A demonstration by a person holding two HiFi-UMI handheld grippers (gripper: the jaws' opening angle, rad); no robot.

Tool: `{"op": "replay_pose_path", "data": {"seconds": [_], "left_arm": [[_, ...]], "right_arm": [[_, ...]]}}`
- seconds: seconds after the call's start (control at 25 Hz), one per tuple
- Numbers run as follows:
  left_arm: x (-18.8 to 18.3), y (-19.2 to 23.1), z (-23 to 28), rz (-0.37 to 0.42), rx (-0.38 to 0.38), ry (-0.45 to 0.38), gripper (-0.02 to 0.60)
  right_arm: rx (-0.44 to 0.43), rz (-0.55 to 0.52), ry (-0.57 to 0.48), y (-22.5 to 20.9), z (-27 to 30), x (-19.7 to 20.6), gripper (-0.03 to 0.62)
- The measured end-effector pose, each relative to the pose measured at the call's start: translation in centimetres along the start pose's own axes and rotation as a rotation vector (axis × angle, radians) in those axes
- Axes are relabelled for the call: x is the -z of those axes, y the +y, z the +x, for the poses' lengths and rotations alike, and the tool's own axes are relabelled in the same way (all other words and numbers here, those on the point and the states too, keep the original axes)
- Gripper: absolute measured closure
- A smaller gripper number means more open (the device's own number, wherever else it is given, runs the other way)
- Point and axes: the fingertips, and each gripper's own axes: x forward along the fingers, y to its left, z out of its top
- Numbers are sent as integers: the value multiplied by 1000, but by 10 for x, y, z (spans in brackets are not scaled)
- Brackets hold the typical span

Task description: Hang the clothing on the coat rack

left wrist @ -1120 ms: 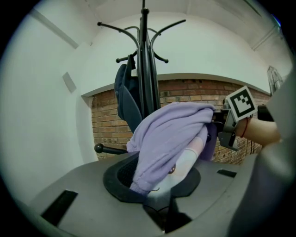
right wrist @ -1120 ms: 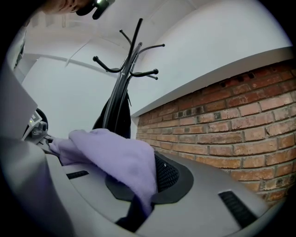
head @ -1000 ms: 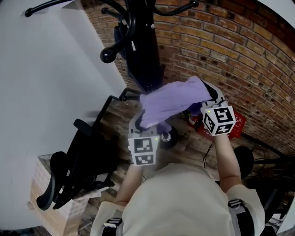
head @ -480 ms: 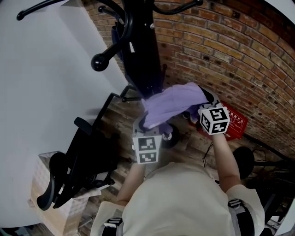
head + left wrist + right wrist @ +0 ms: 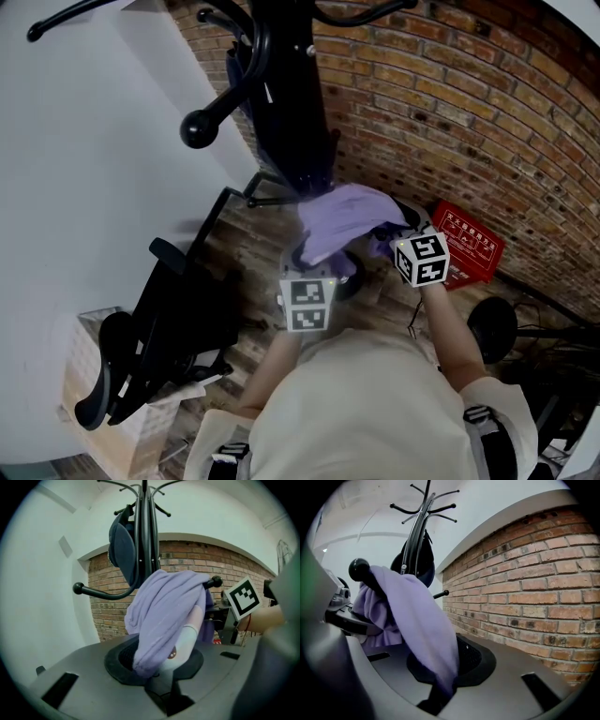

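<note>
The left gripper [image 5: 158,679] is pinching its jaws nearly together on a bunched hem of the purple garment [image 5: 345,217], and the right gripper [image 5: 440,688] is nipping another edge just as tightly. Both have been sinking over the last second, so the cloth is now draping across a ball-tipped peg [image 5: 359,568] low on the coat rack [image 5: 292,103], below a dark garment [image 5: 123,541] already hanging there. I reckon only letting go is remaining.

Your left tongs [image 5: 157,679] are clamped on the lower end of a lavender garment [image 5: 164,611], which rises toward the black coat rack [image 5: 145,531]. A knobbed hook [image 5: 216,581] pokes out at its right edge, and a dark blue cap [image 5: 123,543] hangs above.
</note>
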Motion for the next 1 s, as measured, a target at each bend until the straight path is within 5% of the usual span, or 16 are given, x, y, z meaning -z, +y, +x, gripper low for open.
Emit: {"op": "replay_pose_path", "data": {"seconds": [0.48,1.0], "left_arm": [[25,-38,16,2,89,41,492],[30,-55,21,-34,140,24,494]], "right_arm": [[-148,10,42,66,-3,39,576],[-166,46,26,86,-9,43,576]]}}
